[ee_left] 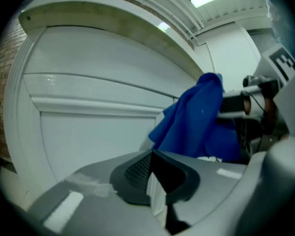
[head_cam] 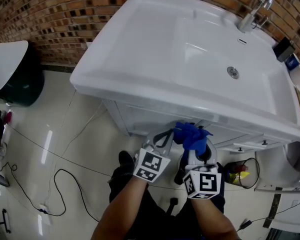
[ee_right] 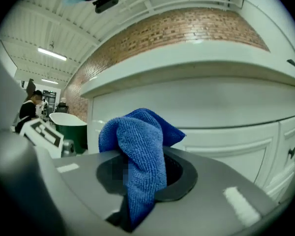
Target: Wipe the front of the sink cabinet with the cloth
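1. Brick wall (head_cam: pixel 50 19) at the back, white sink (head_cam: pixel 155 49) in front of it, glossy floor (head_cam: pixel 65 129).
2. Right gripper (ee_right: pixel 142 178) is clamped tight on the blue cloth (ee_right: pixel 137 146), bunched up near the sink cabinet (ee_right: pixel 196 112) front.
3. Left gripper (ee_left: pixel 156 178) sits just beside it, jaws together, holding nothing.

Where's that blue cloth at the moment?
In the head view, the blue microfibre cloth is low and centre, clamped in the right tool just below the white sink basin's front rim, by the white cabinet front.
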A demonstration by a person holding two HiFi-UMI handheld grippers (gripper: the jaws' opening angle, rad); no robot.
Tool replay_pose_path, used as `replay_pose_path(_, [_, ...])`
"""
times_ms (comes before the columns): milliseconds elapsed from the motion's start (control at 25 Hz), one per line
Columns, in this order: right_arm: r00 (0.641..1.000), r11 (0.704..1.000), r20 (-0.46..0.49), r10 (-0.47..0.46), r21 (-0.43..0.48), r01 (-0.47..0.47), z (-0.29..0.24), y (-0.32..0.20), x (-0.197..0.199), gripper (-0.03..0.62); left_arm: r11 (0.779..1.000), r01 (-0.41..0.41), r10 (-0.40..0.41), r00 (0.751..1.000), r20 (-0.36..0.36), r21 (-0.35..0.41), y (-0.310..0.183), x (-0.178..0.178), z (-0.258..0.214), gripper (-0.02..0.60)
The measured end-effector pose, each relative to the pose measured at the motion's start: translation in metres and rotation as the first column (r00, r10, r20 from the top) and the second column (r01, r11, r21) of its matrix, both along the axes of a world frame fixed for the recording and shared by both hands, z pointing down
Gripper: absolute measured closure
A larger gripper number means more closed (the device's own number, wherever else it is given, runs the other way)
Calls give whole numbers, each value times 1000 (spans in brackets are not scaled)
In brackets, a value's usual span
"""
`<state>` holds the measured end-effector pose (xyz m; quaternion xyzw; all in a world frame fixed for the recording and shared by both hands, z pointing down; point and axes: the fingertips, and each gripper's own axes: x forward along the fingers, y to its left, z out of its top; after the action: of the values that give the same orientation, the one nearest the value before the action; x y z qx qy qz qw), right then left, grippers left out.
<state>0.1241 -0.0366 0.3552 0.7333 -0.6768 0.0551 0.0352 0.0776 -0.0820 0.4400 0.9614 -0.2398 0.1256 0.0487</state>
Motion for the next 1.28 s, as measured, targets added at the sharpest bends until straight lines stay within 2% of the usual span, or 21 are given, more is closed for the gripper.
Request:
replay_pose_path(120, [999, 997, -16, 39, 68, -38, -30, -13, 16, 516, 1000, 22, -22, 1000, -16, 9, -4, -3, -4, 575])
replay_pose_path(280, [998, 998, -18, 64, 26, -64, -19, -23, 27, 515, 999, 32, -32, 999, -19, -3, -10, -4, -2, 575])
replay_pose_path(520, [997, 996, 9, 73, -61, -72, 26, -15, 19, 516, 997, 58, -58, 998, 8, -42, -18, -7, 11, 577])
replay_pose_path(640, [998, 995, 0, 65, -75, -65, 39, -13, 17, 515, 996, 71, -69, 997, 45, -55, -21, -8, 20, 577])
replay_pose_path(800, [998, 993, -9, 55, -101, -56, 54, -6, 15, 514, 996, 67, -65, 997, 41, -57, -22, -6, 22, 577])
replay_pose_path(1040, [997, 977, 18, 68, -206, -63, 105, -2, 16, 515, 999, 32, -32, 999, 8, -7, -17, 0, 11, 575])
replay_pose_path(1280, [991, 962, 95, 98, -264, -70, 151, -9, 18, 516, 999, 14, -15, 1000, 20, 47, -17, 5, 9, 575])
